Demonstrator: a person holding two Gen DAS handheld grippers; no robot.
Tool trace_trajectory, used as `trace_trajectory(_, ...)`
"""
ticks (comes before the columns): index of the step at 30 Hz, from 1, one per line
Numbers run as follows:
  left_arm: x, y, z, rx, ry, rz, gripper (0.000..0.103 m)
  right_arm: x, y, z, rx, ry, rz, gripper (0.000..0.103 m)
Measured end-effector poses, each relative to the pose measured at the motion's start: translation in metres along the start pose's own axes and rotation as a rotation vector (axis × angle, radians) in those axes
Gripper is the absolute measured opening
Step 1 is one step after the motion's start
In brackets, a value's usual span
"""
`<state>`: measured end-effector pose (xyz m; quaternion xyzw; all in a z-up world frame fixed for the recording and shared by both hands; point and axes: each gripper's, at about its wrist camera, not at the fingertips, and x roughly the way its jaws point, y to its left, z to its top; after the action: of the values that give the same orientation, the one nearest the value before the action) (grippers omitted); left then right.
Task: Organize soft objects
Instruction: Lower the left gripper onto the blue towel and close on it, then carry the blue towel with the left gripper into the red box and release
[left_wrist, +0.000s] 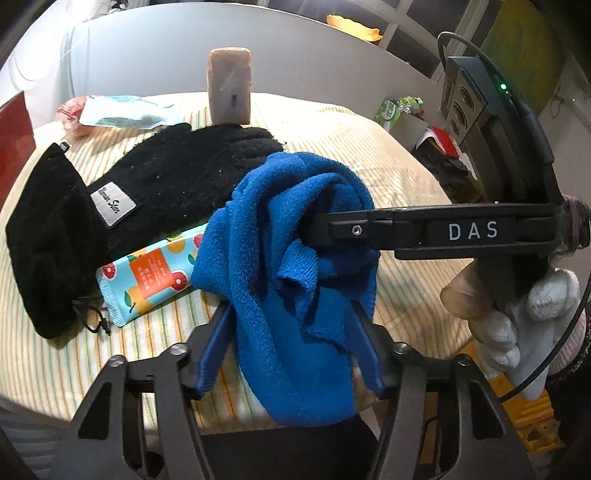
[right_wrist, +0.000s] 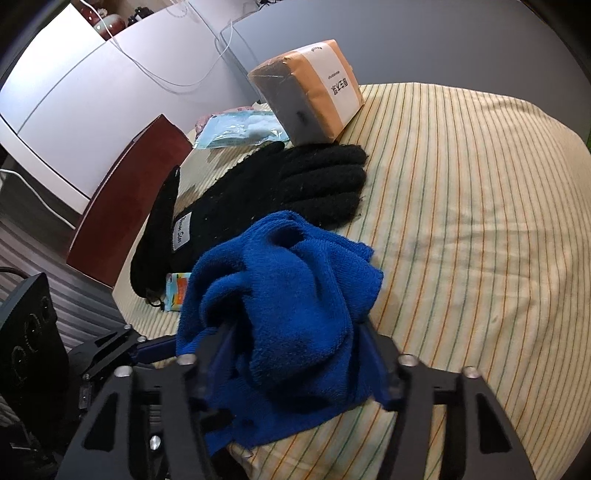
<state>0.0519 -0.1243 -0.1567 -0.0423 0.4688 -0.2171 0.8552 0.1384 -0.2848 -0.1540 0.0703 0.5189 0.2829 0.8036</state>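
A: Fingers first. My left gripper (left_wrist: 291, 314) had its blue fingers (left_wrist: 216, 347) on either side of the blue towel (left_wrist: 291, 236), bunched cloth filling the gap; I logged it as clamped on the towel. Right gripper (right_wrist: 295, 339), same story in its own view: both fingers (right_wrist: 373, 354) against the towel (right_wrist: 288, 295), cloth pinched between them.

B: Could you see the right one from the left camera?

A: Yes, it came in from the right, the arm marked DAS, its tip buried in the towel folds. A white-gloved hand (left_wrist: 524, 314) held it.

B: Where was the towel?

A: Crumpled, at the near edge of the striped cloth (right_wrist: 461, 221), its lower end hanging past that edge in the left view.

B: Anything else?

A: Black glove (left_wrist: 177, 177) with a white label lay just behind the towel, a black pouch (left_wrist: 44, 236) beside it on the left. A fruit-print sachet (left_wrist: 147, 280) was tucked partly under the glove and the towel. A wrapped orange-brown block (right_wrist: 310, 92) stood at the far side, touching the glove's fingertips. A pale blue packet (right_wrist: 240, 129) lay left of the block.
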Motion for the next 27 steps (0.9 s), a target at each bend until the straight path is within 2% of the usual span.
trace_trajectory(1, 0.001, 0.000, 0.000, 0.001, -0.001, -0.004, 0.052, -0.001, 0.000, -0.001, 0.003, 0.000, 0.004, 0.047)
trace_trajectory(5, 0.003, 0.001, 0.001, -0.006, -0.003, -0.038, 0.025, -0.005, 0.002, -0.005, 0.020, 0.000, 0.023, 0.036)
trace_trajectory(9, 0.003, 0.001, 0.001, -0.011, -0.015, -0.068, 0.015, -0.010, 0.009, -0.009, 0.014, -0.003, 0.037, 0.029)
trace_trajectory(16, -0.005, 0.011, 0.000, -0.033, -0.048, -0.113, 0.012, -0.022, 0.023, -0.016, 0.014, -0.018, 0.069, 0.024)
trace_trajectory(27, -0.051, 0.010, 0.009, -0.011, -0.145, -0.137, 0.012, -0.057, 0.050, -0.010, -0.025, -0.080, 0.082, 0.023)
